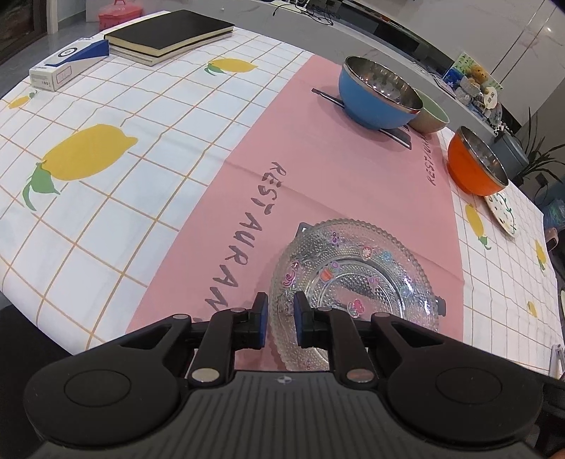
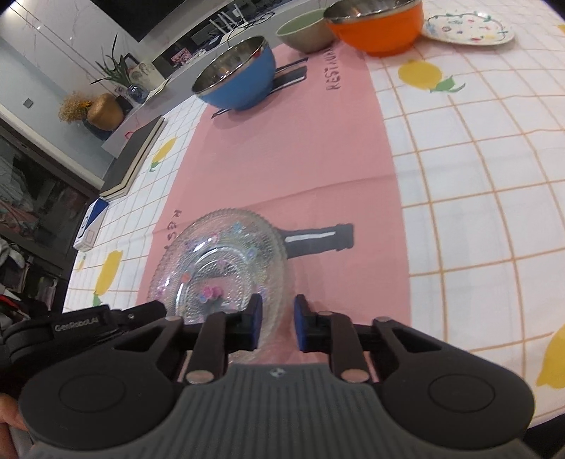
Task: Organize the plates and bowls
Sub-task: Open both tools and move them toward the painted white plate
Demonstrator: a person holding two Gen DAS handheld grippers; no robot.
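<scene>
A clear beaded glass plate [image 1: 356,279] with small coloured stickers is over the pink placemat [image 1: 317,169]. My left gripper [image 1: 280,317] is shut on its near left rim, with glass filling the gap between the blue pads. In the right wrist view the same glass plate [image 2: 219,261] shows a doubled rim, perhaps two stacked. My right gripper [image 2: 277,321] is shut on its near right rim. The left tool's black housing [image 2: 88,325] reaches the plate's left edge. A blue bowl [image 1: 378,99], green bowl [image 1: 429,114] and orange bowl [image 1: 473,166] stand at the far side.
A white patterned plate [image 1: 501,215] lies beside the orange bowl near the table's right edge. Stacked black books [image 1: 169,33] and a white and blue box [image 1: 67,65] sit at the far left. A lemon-print tablecloth [image 1: 106,212] covers the table.
</scene>
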